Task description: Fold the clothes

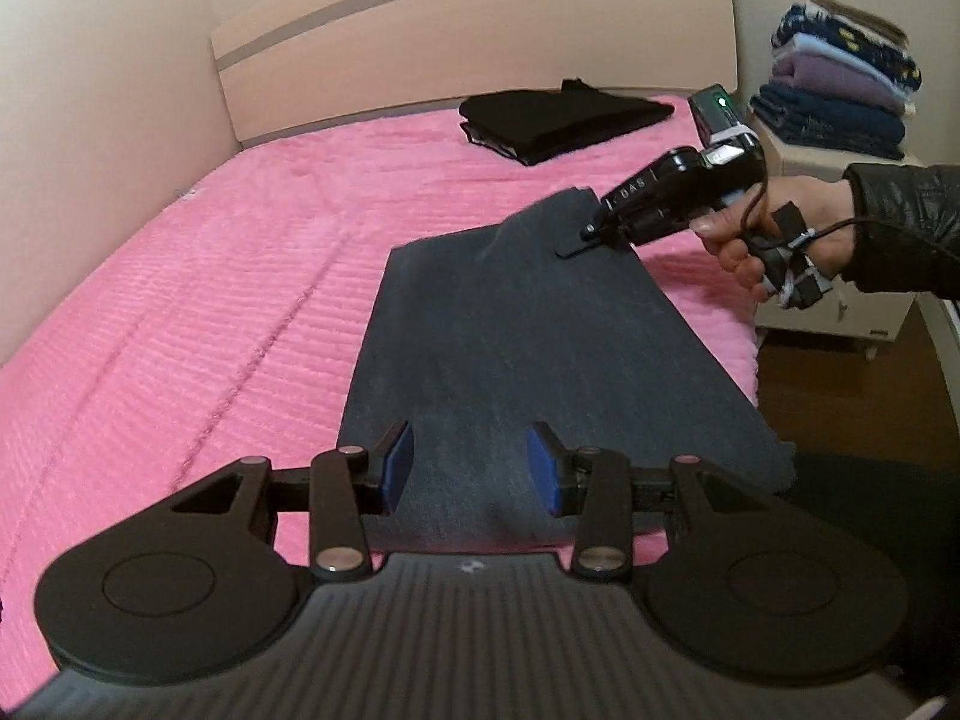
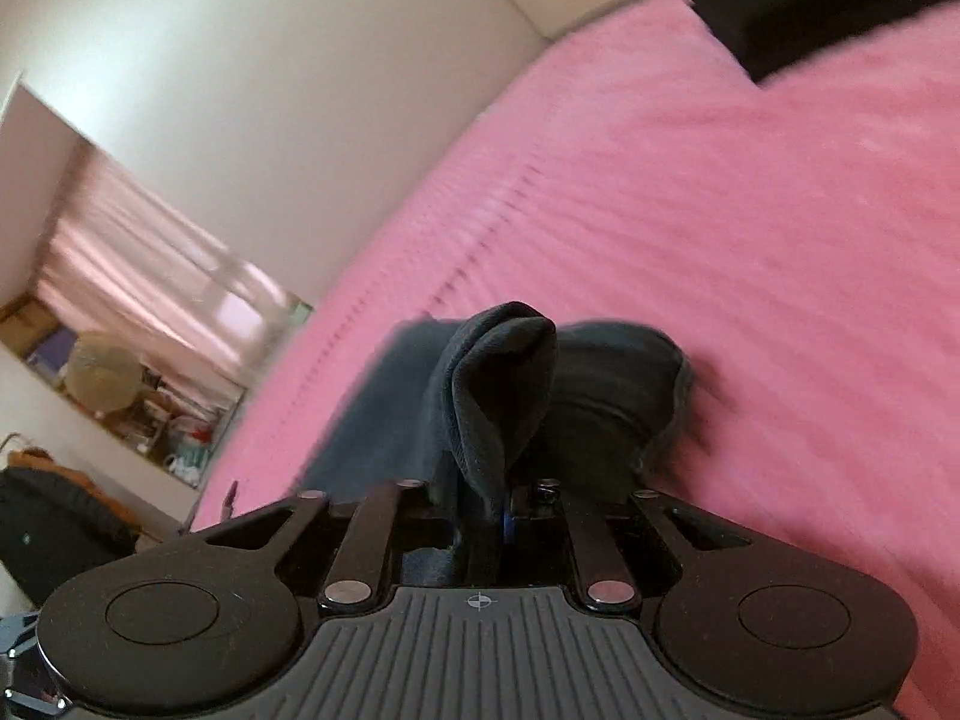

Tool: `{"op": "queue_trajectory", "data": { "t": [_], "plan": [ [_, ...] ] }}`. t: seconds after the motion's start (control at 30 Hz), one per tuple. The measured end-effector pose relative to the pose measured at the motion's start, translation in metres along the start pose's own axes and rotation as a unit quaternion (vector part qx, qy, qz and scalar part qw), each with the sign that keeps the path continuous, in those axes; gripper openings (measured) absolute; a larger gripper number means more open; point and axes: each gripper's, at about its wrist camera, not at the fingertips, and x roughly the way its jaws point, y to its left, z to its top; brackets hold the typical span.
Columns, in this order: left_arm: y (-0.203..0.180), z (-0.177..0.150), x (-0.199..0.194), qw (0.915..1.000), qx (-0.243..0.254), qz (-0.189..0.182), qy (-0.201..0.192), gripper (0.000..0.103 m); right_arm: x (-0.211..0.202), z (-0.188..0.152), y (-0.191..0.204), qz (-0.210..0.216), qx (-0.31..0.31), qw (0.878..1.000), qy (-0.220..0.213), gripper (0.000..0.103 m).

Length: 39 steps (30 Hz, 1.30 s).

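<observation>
a: task item?
b: dark blue garment [image 1: 510, 348], folded into a long strip on the pink bedspread [image 1: 180, 330], running from bottom centre of the left wrist view up to right of centre. near end sits right at the bed edge.
a: left gripper [image 1: 471, 468]?
b: bottom centre of its own view, jaws released and spread wide, blue pads [image 1: 399, 462] either side of the near end of the cloth, nothing pinched. can't tell if they touch the fabric.
a: right gripper [image 1: 591, 234]?
b: right of centre in the left view, held by a hand [image 1: 774, 234] in a dark sleeve [image 1: 906, 222]. jaws clenched on the far corner of the garment, that corner lifted off the bedspread. right wrist view confirms it: fabric bunched up from between the closed fingers at lower centre, frame blurred.
a: anything else?
b: folded black clothing [image 1: 558, 117] at top centre near the headboard [image 1: 468, 30], well apart from the garment. stack of folded clothes [image 1: 840, 84] on a nightstand [image 1: 834, 300] at upper right.
</observation>
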Motion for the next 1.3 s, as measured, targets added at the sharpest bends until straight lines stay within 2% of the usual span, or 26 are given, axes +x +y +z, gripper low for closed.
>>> {"op": "queue_trajectory", "data": {
  "t": [0.13, 0.17, 0.2, 0.23, 0.3, 0.37, 0.43, 0.5, 0.53, 0.63, 0.8, 0.87, 0.9, 0.93, 0.97, 1.03, 1.1, 1.13, 1.2, 1.23, 1.3],
  "plan": [
    [0.001, 0.001, 0.015, 0.9999, 0.0, 0.009, 0.014, 0.039, -0.019, 0.004, -0.005, 0.001, 0.004, 1.0, -0.017, 0.012],
    [0.002, 0.0, 0.02, 0.9997, 0.0, 0.017, 0.019, 0.039, -0.027, 0.004, -0.001, -0.016, -0.006, 0.999, -0.029, 0.015],
    [0.004, 0.0, 0.026, 0.9994, 0.001, 0.025, 0.025, 0.039, -0.034, 0.004, 0.004, -0.032, -0.016, 0.998, -0.042, 0.027],
    [0.005, 0.0, 0.031, 0.999, 0.002, 0.032, 0.03, 0.039, -0.042, 0.003, 0.01, -0.049, -0.028, 0.997, -0.056, 0.034],
    [0.012, -0.001, 0.044, 0.9984, -0.014, 0.041, 0.036, 0.039, -0.064, -0.001, 0.026, -0.078, -0.067, 0.991, -0.092, 0.034],
    [0.021, -0.003, 0.058, 0.9979, -0.033, 0.037, 0.042, 0.038, -0.074, -0.003, 0.049, -0.058, -0.123, 0.984, -0.113, 0.034],
    [0.029, -0.007, 0.076, 0.9972, -0.046, 0.028, 0.052, 0.031, -0.081, -0.004, 0.07, -0.037, -0.177, 0.975, -0.127, 0.034],
    [0.036, -0.014, 0.099, 0.996, -0.056, 0.029, 0.063, 0.031, -0.062, -0.002, 0.076, -0.018, -0.202, 0.976, -0.084, 0.034],
    [0.039, -0.018, 0.108, 0.9952, -0.066, 0.029, 0.066, 0.032, -0.049, -0.002, 0.07, -0.023, -0.203, 0.977, -0.059, 0.034],
    [0.049, -0.03, 0.128, 0.9925, -0.102, 0.019, 0.065, 0.038, -0.011, -0.003, 0.036, -0.069, -0.191, 0.979, 0.009, 0.033],
    [0.056, -0.034, 0.123, 0.9914, -0.117, 0.016, 0.057, 0.039, -0.028, -0.008, 0.041, -0.063, -0.177, 0.982, -0.009, 0.034],
    [0.06, -0.038, 0.112, 0.99, -0.128, 0.024, 0.053, 0.038, -0.038, -0.01, 0.05, -0.067, -0.168, 0.983, -0.022, 0.048],
    [0.06, -0.041, 0.105, 0.9893, -0.134, 0.029, 0.05, 0.037, -0.044, -0.013, 0.054, -0.069, -0.162, 0.984, -0.029, 0.07],
    [0.06, -0.043, 0.099, 0.9885, -0.139, 0.034, 0.047, 0.037, -0.055, -0.023, 0.057, -0.07, -0.151, 0.985, -0.036, 0.088],
    [0.059, -0.047, 0.09, 0.988, -0.144, 0.035, 0.044, 0.037, -0.063, -0.032, 0.06, -0.069, -0.14, 0.987, -0.039, 0.089],
    [0.058, -0.055, 0.074, 0.9874, -0.148, 0.038, 0.039, 0.038, -0.068, -0.049, 0.061, -0.058, -0.122, 0.991, -0.018, 0.089],
    [0.051, -0.06, 0.06, 0.9909, -0.121, 0.051, 0.031, 0.04, -0.074, -0.071, 0.061, -0.056, -0.103, 0.993, 0.0, 0.089],
    [0.045, -0.061, 0.054, 0.9936, -0.092, 0.061, 0.026, 0.043, -0.074, -0.079, 0.062, -0.056, -0.097, 0.994, 0.007, 0.089],
    [0.025, -0.063, 0.043, 0.9968, 0.0, 0.078, 0.012, 0.048, -0.071, -0.09, 0.062, -0.057, -0.085, 0.995, 0.018, 0.089],
    [0.011, -0.066, 0.04, 0.9941, 0.067, 0.084, 0.009, 0.054, -0.069, -0.093, 0.062, -0.06, -0.079, 0.995, 0.021, 0.089],
    [-0.011, -0.073, 0.042, 0.9816, 0.169, 0.089, 0.008, 0.061, -0.06, -0.095, 0.061, -0.068, -0.068, 0.995, 0.025, 0.089]
  ]
}}
